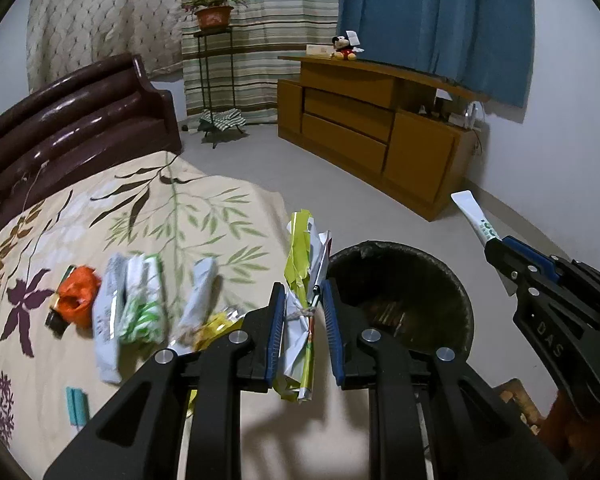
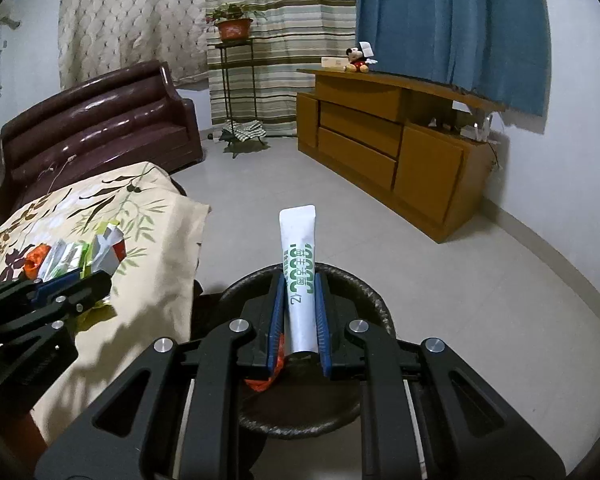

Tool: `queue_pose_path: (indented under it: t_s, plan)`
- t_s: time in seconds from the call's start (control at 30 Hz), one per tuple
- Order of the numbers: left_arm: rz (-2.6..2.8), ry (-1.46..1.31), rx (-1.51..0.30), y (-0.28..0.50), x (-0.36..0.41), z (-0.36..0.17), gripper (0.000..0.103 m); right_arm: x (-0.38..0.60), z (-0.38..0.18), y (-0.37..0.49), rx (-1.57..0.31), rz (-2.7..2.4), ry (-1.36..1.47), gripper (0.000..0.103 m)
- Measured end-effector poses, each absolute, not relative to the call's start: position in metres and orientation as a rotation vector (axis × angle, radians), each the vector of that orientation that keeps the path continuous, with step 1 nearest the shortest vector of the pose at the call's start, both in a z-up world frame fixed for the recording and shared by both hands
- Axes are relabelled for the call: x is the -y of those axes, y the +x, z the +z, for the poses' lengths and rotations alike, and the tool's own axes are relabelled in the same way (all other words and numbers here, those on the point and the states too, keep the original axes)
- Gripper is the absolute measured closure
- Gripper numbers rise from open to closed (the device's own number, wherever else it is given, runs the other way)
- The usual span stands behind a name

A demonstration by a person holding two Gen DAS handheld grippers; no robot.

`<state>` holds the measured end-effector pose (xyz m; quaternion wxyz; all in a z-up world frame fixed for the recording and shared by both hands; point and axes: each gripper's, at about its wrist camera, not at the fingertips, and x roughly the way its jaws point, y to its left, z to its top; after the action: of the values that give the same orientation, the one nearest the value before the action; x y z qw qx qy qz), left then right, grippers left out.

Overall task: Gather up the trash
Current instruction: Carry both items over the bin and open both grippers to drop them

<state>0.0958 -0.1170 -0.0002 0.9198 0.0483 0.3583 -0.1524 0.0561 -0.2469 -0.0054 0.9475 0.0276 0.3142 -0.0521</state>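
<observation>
2 loads near 1 bin: the right hand-held gripper (image 2: 299,312), clamped tight on a white tube (image 2: 298,276), hangs directly over the black trash bin (image 2: 374,304), the tube's long axis running 6 to 12 o'clock above the opening. The left hand-held gripper (image 1: 303,320), pinched on crumpled wrappers (image 1: 302,280), sits at the bin's (image 1: 460,304) 9 o'clock rim, so the right looks nearer to dropping. More trash (image 1: 112,308) waits on the bed (image 1: 148,208).

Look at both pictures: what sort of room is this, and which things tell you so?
Most likely a bedroom in a home: a bed with a leaf-print cover, a brown sofa, a wooden cabinet and curtains.
</observation>
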Motion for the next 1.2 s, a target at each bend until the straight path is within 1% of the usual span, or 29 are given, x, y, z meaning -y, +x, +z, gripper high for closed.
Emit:
queue_pose_path:
  t_s: [0.5, 0.57, 0.6, 0.63, 0.67, 0.7, 0.73, 0.9, 1.03, 1.2]
  plan:
    - [-0.310, 0.161, -0.719, 0.125, 0.162, -0.006, 0.082, 0.279, -0.021, 0.079, -0.652, -0.129, 0.104, 0.087]
    - [-0.304, 0.164, -0.721, 0.129, 0.164, -0.007, 0.080, 0.280, -0.024, 0.082, -0.654, -0.131, 0.107, 0.086]
    - [-0.301, 0.169, -0.725, 0.131, 0.165, -0.009, 0.077, 0.281, -0.026, 0.084, -0.655, -0.132, 0.108, 0.085]
    - [-0.298, 0.171, -0.727, 0.131, 0.166, -0.010, 0.066, 0.281, -0.027, 0.084, -0.655, -0.133, 0.110, 0.085]
    - [-0.291, 0.172, -0.726, 0.132, 0.166, -0.011, 0.060, 0.281, -0.029, 0.086, -0.657, -0.133, 0.115, 0.081]
    - [-0.286, 0.171, -0.723, 0.132, 0.166, -0.012, 0.050, 0.282, -0.031, 0.088, -0.662, -0.131, 0.120, 0.078]
    - [-0.281, 0.171, -0.721, 0.132, 0.165, -0.013, 0.049, 0.283, -0.034, 0.087, -0.663, -0.132, 0.123, 0.076]
    - [-0.275, 0.166, -0.743, 0.134, 0.164, -0.017, 0.049, 0.284, -0.038, 0.090, -0.675, -0.140, 0.124, 0.074]
    - [-0.275, 0.155, -0.742, 0.133, 0.161, -0.014, 0.046, 0.282, -0.037, 0.089, -0.671, -0.143, 0.122, 0.069]
    - [-0.267, 0.139, -0.737, 0.129, 0.150, -0.009, 0.045, 0.279, -0.035, 0.086, -0.676, -0.137, 0.125, 0.066]
